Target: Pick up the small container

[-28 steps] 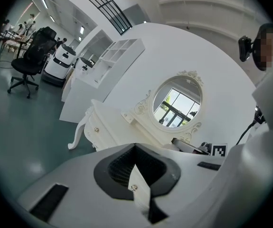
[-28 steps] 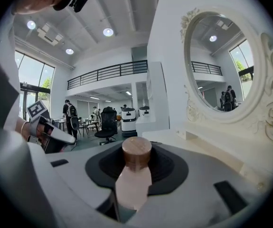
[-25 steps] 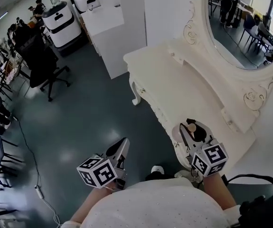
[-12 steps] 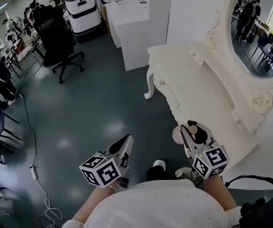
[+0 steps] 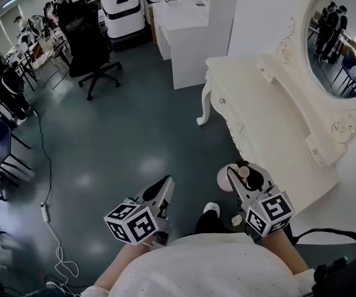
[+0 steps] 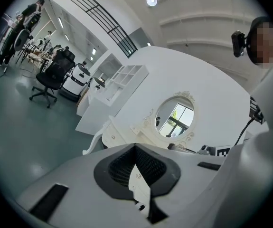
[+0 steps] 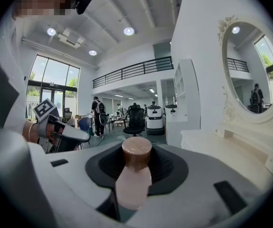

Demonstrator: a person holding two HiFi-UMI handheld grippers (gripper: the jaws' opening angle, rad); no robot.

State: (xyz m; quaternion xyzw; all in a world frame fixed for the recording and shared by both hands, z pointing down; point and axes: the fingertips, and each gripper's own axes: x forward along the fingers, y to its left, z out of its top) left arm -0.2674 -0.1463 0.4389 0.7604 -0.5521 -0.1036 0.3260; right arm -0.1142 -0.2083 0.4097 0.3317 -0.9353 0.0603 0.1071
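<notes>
Right hand-held gripper (image 5: 242, 177) around small container (image 7: 135, 174)

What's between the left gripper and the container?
Nothing at their height; head view shows only floor and the person's shoe below. The right gripper holds the container.

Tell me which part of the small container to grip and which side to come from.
Grip the pale body below the brown cap, coming side-on across its width. The small container is a slim round bottle, so the jaws likely seat best on its walls. The right gripper holds it so now, cap past the jaws.
</notes>
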